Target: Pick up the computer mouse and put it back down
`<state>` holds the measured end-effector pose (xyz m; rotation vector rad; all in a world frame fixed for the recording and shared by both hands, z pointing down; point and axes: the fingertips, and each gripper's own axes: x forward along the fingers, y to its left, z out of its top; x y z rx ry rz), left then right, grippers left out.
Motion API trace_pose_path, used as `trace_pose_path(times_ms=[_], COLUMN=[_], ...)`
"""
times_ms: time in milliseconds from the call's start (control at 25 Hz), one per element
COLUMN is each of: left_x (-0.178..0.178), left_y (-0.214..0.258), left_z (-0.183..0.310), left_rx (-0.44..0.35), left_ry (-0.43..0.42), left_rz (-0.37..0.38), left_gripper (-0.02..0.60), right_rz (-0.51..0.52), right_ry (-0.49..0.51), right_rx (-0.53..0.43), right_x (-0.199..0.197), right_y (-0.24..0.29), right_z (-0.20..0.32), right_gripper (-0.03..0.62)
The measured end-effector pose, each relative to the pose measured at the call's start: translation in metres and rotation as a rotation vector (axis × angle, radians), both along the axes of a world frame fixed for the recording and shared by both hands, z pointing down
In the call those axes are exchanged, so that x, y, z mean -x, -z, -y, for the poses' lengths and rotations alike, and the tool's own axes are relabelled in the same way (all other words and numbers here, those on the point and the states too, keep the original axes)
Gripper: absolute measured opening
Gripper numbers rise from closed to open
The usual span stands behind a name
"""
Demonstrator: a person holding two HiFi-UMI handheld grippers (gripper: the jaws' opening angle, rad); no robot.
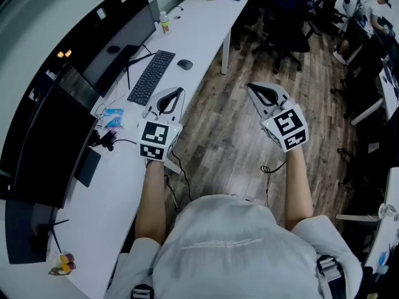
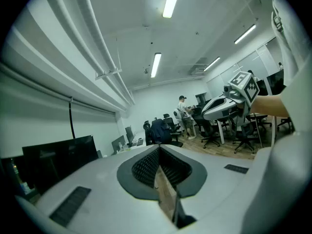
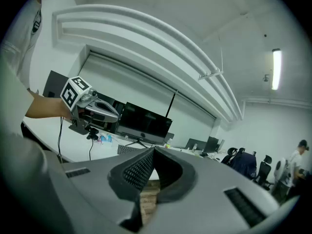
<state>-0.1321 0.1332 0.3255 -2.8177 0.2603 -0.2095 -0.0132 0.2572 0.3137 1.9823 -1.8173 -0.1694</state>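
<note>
Beside keyboard (image 1: 151, 76): small, apparently dark mouse (image 1: 184, 64).

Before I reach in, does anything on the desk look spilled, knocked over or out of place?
Nothing stands out. The small dark computer mouse sits flat on the long white desk, beside the black keyboard and not touching it. The clear bottle farther along stands upright. The left claw and right claw are shut and empty.

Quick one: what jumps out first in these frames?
Two grippers with marker cubes are held out in front of the person: the left gripper at the desk's edge and the right gripper over the wood floor, both with jaws together and empty. The computer mouse sits untouched on the white desk beside the keyboard.
</note>
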Motion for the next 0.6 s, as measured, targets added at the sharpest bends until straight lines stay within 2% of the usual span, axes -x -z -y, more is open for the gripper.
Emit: trace_pose_path(times_ms=[360, 600], left_x=[0.0057, 0.0075], left_y=[-0.0001, -0.0009], left_z=[-0.0055, -0.0101], left_rx=[-0.003, 0.006], left_ry=[0.005, -0.012], left_rz=[0.0, -0.009], left_gripper=[0.012, 0.012], right_rz=[-0.002, 0.048], right_ry=[0.0, -0.012], right_rx=[-0.004, -0.021], right_x=[0.0049, 0.0061], right_y=[0.0003, 0.0001], right_z=[-0.0066, -0.009], right_gripper=[0.002, 0.002])
